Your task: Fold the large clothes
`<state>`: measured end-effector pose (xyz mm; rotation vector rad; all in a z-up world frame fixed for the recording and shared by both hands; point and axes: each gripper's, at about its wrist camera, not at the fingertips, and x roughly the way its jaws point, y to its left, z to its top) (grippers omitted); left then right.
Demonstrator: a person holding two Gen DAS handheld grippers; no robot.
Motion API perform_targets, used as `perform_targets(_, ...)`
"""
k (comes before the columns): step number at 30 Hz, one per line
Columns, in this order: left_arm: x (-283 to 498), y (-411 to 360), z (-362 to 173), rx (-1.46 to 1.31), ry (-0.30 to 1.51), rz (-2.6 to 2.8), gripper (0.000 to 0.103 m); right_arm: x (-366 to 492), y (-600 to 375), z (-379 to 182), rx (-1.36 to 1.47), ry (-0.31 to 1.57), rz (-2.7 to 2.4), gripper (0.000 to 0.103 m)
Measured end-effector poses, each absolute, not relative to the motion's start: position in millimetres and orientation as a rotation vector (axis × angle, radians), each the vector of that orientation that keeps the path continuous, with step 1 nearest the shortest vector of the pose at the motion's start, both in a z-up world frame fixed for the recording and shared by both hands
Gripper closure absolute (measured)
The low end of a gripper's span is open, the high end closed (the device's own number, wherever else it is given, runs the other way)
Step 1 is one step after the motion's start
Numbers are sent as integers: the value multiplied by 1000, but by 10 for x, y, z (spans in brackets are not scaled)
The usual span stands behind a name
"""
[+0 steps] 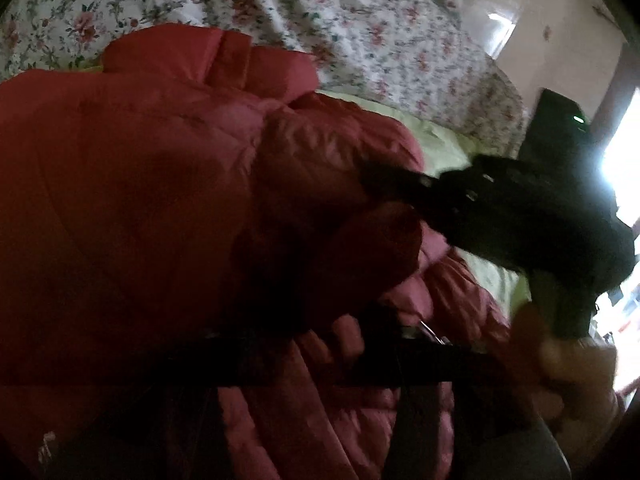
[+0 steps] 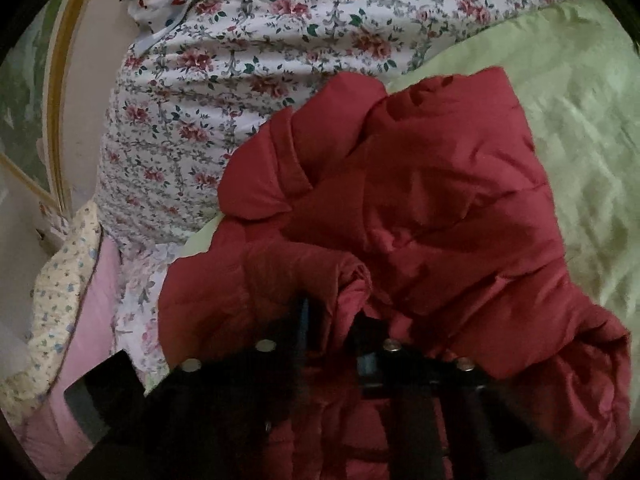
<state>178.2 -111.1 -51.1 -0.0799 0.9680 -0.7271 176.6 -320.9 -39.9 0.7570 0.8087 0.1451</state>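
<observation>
A red puffy jacket (image 1: pixel 152 184) lies bunched on a pale green sheet (image 2: pixel 560 128) on the bed. In the right wrist view my right gripper (image 2: pixel 332 314) is shut on a raised fold of the jacket (image 2: pixel 420 200) near its lower edge. The left wrist view shows that same gripper (image 1: pixel 374 178) as a black shape reaching in from the right, with a hand (image 1: pixel 560 364) on its handle. My left gripper (image 1: pixel 312 360) is dark and blurred low over the jacket's quilted part. Its jaws stand apart with red fabric lying under them, not pinched.
A floral bedspread (image 1: pixel 320 20) covers the far side of the bed. A pink and floral pillow (image 2: pixel 68 320) lies at the bed's left edge, beside a framed wall (image 2: pixel 60 100). Bright light (image 1: pixel 624 168) comes in at the right.
</observation>
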Motion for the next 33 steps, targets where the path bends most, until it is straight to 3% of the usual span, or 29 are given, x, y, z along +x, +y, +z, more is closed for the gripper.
perform_targets(12,1983,-427,-11,-67,860,-549,55,1617,-3544,-227,624,770,18,91)
perform_targets(19,2556,-61,-367,-65,977,-348,55,1690,-3508,-304,541,779,-12,90)
perform_targets(21,2622,-32,-518,-82,1010,-348,55,1678,-3476,-293,526,781,-16,76)
perform_targets(28,2569,-145,-582,-38,984,-303,55,1316,-3024,254,301,601,-81,72)
perform_targets(33,2541,-140,-565,-34,991,-290,55,1591,-2659,-53,182,766,52,69)
